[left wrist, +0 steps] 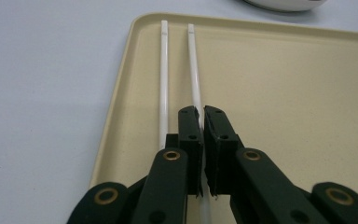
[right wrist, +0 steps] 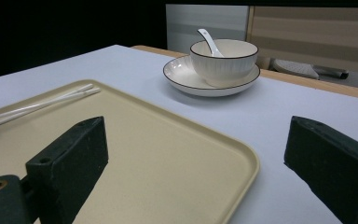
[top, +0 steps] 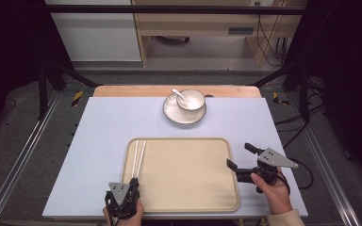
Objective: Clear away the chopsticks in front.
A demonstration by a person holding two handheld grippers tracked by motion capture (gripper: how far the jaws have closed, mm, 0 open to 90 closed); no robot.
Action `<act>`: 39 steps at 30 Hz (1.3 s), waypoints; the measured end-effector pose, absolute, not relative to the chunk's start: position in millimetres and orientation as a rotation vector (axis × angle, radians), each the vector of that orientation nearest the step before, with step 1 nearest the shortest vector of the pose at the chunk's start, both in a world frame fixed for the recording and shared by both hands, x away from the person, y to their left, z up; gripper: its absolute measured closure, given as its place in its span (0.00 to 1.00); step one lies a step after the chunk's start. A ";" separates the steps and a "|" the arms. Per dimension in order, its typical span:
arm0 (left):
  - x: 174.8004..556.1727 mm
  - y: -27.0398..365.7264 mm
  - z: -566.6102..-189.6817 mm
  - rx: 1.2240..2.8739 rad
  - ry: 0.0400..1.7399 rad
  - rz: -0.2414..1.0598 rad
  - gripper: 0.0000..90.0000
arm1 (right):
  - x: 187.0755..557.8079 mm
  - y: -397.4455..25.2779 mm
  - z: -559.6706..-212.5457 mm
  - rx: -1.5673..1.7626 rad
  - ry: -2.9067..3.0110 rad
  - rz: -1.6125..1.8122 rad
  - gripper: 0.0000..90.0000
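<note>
Chopsticks [top: 138, 157]: along the tray's [top: 217, 188] left edge.
Left gripper [left wrist: 202, 114]: clamped on one stick only — lifting may roll or strand the other.
Right gripper [top: 239, 156]: jaws spread, empty, beside the tray's right rim.

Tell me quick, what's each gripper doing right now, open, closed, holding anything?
Left gripper: shut on one of the two thin white chopsticks on the beige plastic tray.
Right gripper: open, holding nothing.
</note>
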State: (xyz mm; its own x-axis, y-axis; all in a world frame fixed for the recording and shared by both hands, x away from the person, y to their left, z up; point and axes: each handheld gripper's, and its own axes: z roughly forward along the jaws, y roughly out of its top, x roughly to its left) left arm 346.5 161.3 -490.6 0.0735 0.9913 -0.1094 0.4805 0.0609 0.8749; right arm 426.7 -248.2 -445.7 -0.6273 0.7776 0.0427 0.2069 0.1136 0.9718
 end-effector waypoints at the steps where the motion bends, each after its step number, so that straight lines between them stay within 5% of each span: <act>1: 346.4 161.4 -491.4 1.536 1.526 0.788 0.95 | 426.6 -248.2 -445.6 0.955 1.911 1.539 0.07; 10: 347.1 161.9 -495.6 1.546 1.535 0.766 0.93 | 426.8 -248.1 -445.7 0.950 1.908 1.540 0.07; 23: 372.3 173.2 -458.9 1.590 1.336 0.778 0.50 | 426.6 -249.5 -445.2 0.953 1.903 1.537 0.07; 32: 427.2 187.3 -431.4 1.763 1.118 0.711 0.32 | 427.1 -252.3 -445.0 0.949 1.896 1.532 0.06; 39: 446.7 211.6 -418.3 1.734 0.955 0.629 0.19 | 426.7 -252.4 -444.7 0.937 1.890 1.540 0.06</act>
